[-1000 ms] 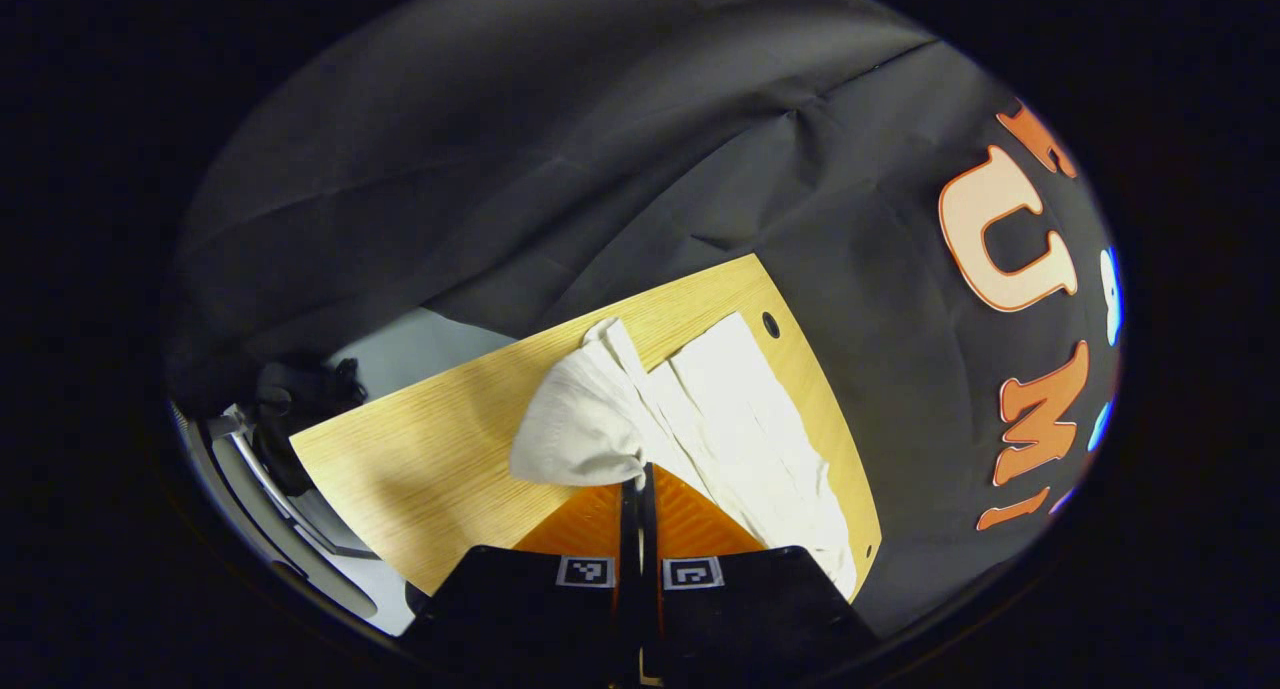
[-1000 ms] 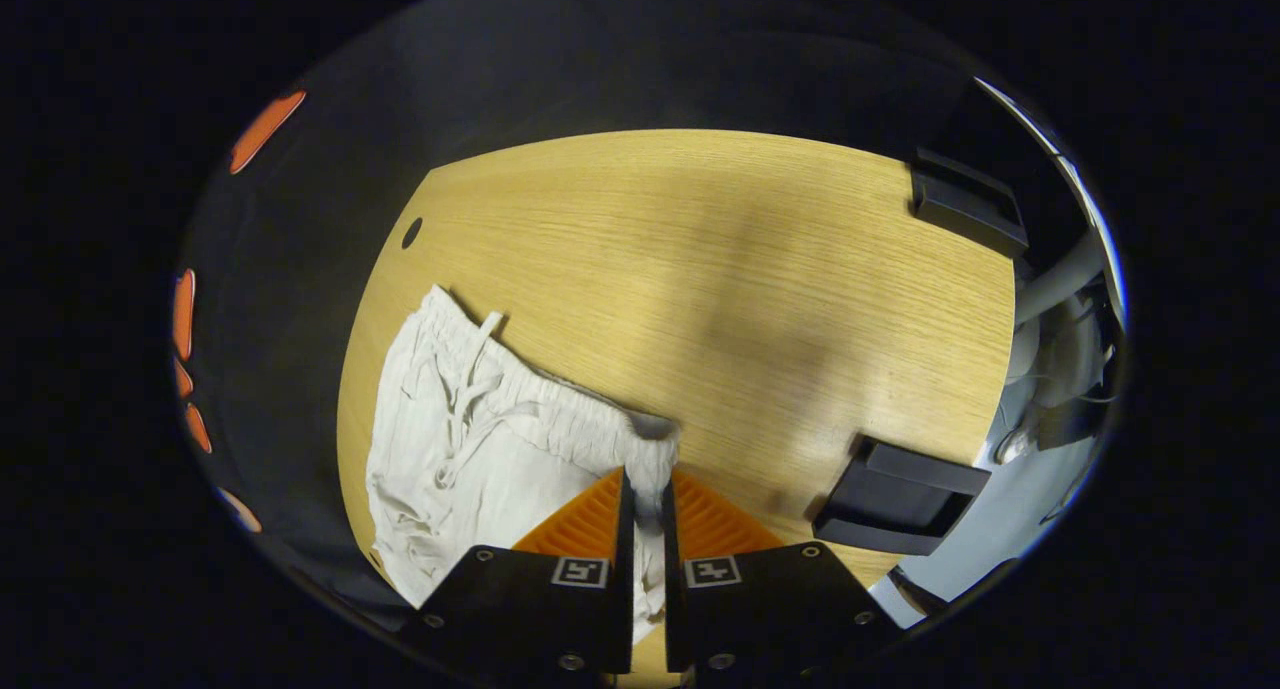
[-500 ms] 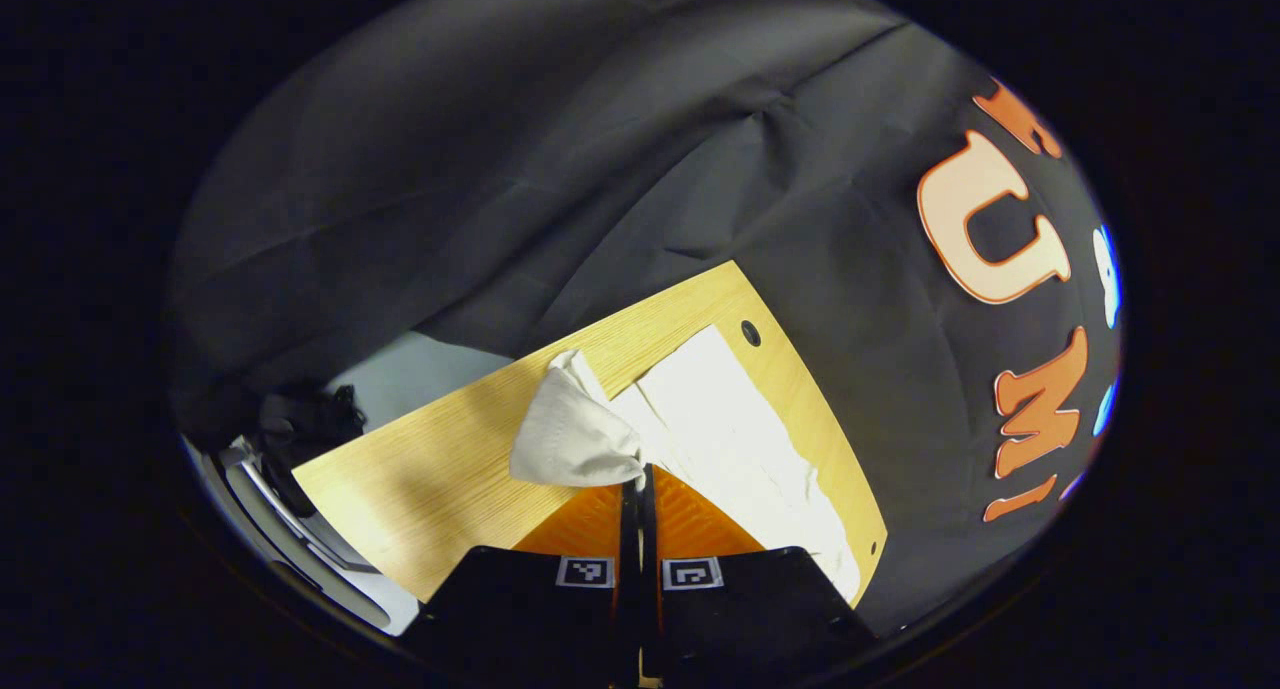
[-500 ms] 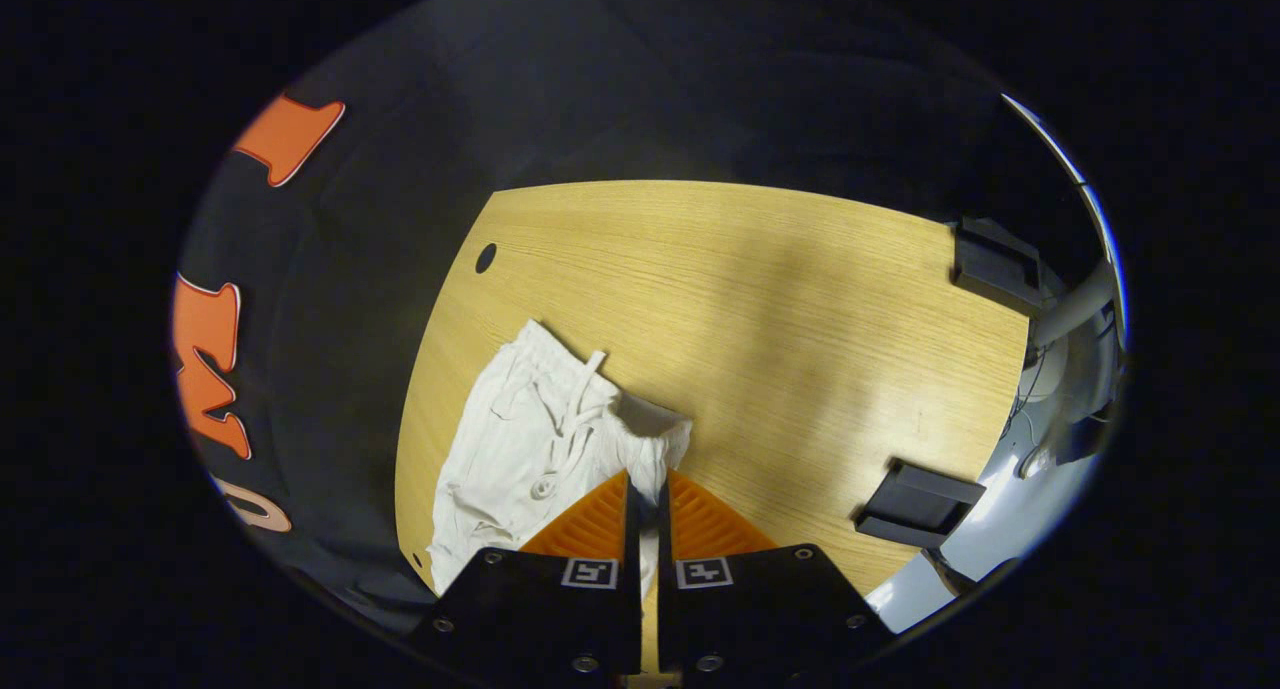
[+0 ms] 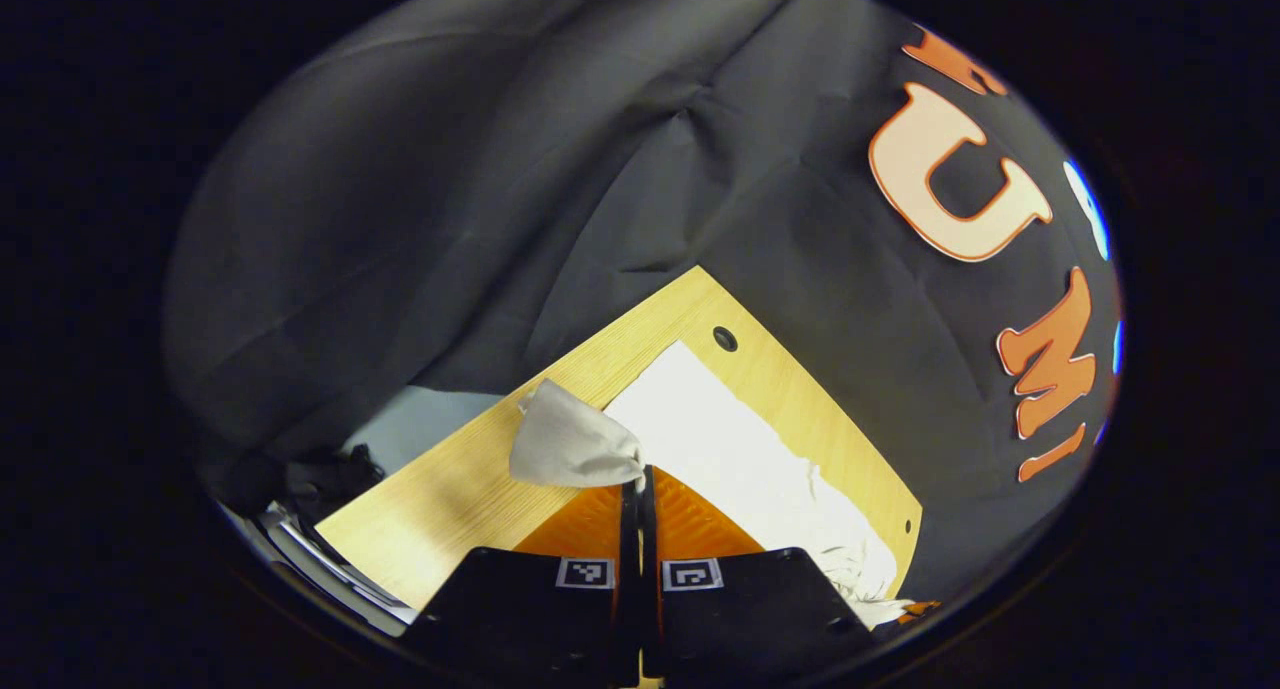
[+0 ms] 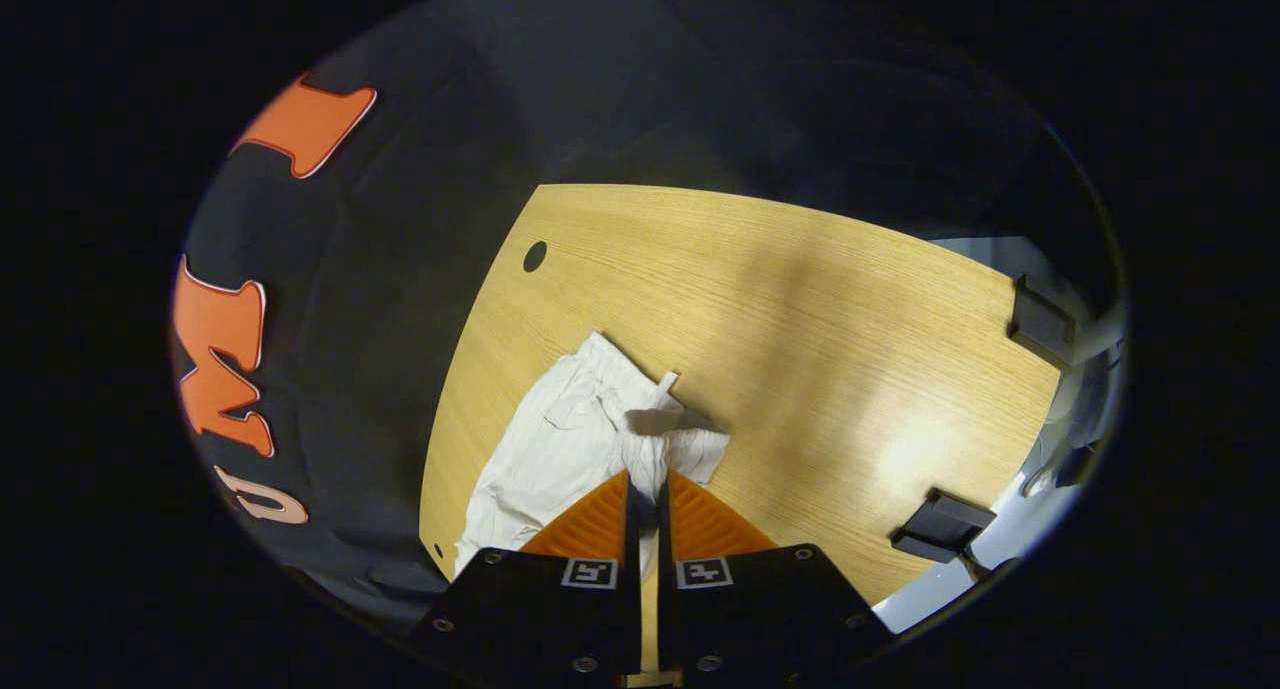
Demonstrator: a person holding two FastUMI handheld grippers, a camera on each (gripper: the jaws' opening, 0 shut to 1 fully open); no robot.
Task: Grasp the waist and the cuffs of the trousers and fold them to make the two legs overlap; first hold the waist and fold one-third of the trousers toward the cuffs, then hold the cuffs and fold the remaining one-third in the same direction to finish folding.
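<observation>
Overhead, two tools (image 5: 640,484) (image 6: 648,489), one pair of trousers (image 6: 560,449) pinched.

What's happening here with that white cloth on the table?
A person is folding white trousers on a wooden table, using a hand-held gripper in each hand. The left gripper is shut on a cuff end, lifted off the table. The right gripper is shut on the waist, by the drawstring. Both pinched ends are raised, as if to lay one leg over the other; the rest lies on the table.

Both views downward, sharing table (image 5: 470,489)
</observation>
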